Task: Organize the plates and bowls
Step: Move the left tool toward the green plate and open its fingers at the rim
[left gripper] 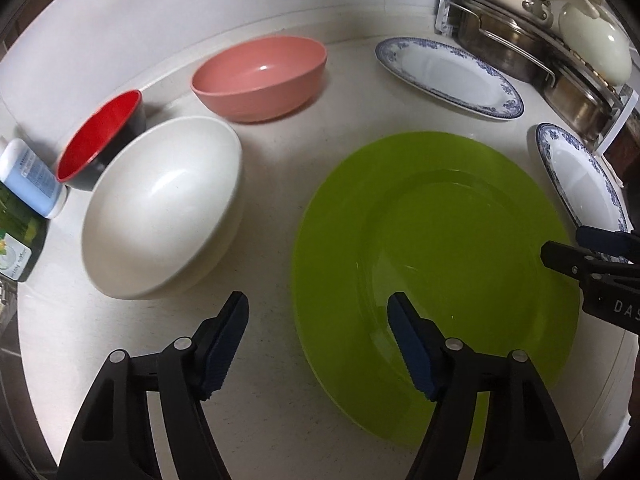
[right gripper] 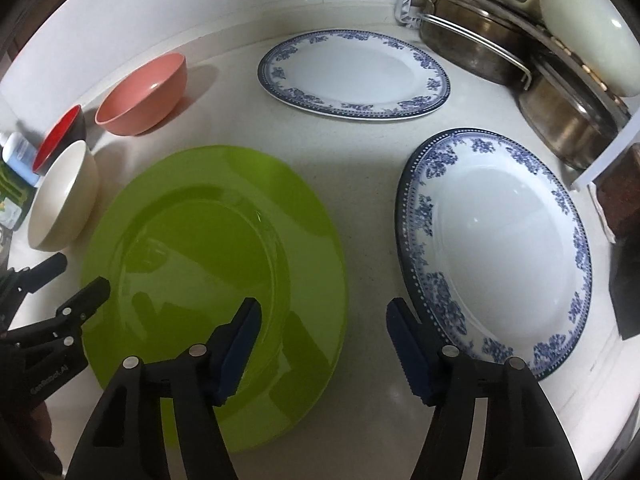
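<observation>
A green plate [left gripper: 436, 264] lies flat on the white counter, also in the right wrist view [right gripper: 216, 264]. Two blue-patterned white plates lie to its right: a near one [right gripper: 496, 248] and an oval far one [right gripper: 356, 72]. A white bowl [left gripper: 164, 204], a pink bowl [left gripper: 260, 76] and a red-and-black bowl [left gripper: 100, 136] stand to the left. My left gripper [left gripper: 318, 344] is open and empty above the green plate's left rim. My right gripper [right gripper: 324, 344] is open and empty above the gap between the green plate and the near patterned plate.
A dish rack [right gripper: 532, 52] with steel pans and cream lids stands at the back right. A small blue-labelled bottle [left gripper: 32, 180] and a green packet [left gripper: 16, 240] sit at the far left. A wall runs behind the counter.
</observation>
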Demonstrator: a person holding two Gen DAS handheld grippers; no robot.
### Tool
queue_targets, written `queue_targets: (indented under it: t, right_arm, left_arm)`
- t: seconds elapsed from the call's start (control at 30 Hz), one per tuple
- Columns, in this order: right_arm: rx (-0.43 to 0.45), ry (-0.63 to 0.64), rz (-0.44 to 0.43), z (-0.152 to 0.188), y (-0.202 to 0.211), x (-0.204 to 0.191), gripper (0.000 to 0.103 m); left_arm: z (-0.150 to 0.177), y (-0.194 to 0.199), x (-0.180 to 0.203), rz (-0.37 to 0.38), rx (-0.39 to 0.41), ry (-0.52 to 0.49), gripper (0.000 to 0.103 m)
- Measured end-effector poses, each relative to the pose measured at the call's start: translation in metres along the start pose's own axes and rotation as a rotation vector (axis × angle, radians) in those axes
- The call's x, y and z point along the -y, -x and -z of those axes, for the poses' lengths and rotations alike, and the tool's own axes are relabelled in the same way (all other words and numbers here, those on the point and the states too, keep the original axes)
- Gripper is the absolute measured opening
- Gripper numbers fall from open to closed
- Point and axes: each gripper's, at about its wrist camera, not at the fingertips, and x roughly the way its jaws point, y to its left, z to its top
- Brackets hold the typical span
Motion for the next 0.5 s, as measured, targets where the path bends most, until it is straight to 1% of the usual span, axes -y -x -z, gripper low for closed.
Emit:
queue_targets:
  t: [0.23,0.33,0.5]
  right_arm:
    - [-0.022,-0.001,-0.015,-0.006,-0.012,0.0,0.058]
    - [-0.028,0.0,-0.016,-0.007,-0.014,0.0,0.056]
    - [-0.04,0.005,-0.027,-0.007,-0.017,-0.001,0.049]
  left_arm:
    - [-0.006,-0.011,0.0,0.02,-0.024,0.004,0.063]
    - [-0.007,-0.014,0.0,0.04,-0.031,0.005,0.061]
    - [-0.009,-0.015,-0.001,0.063,-0.036,0.007,0.056]
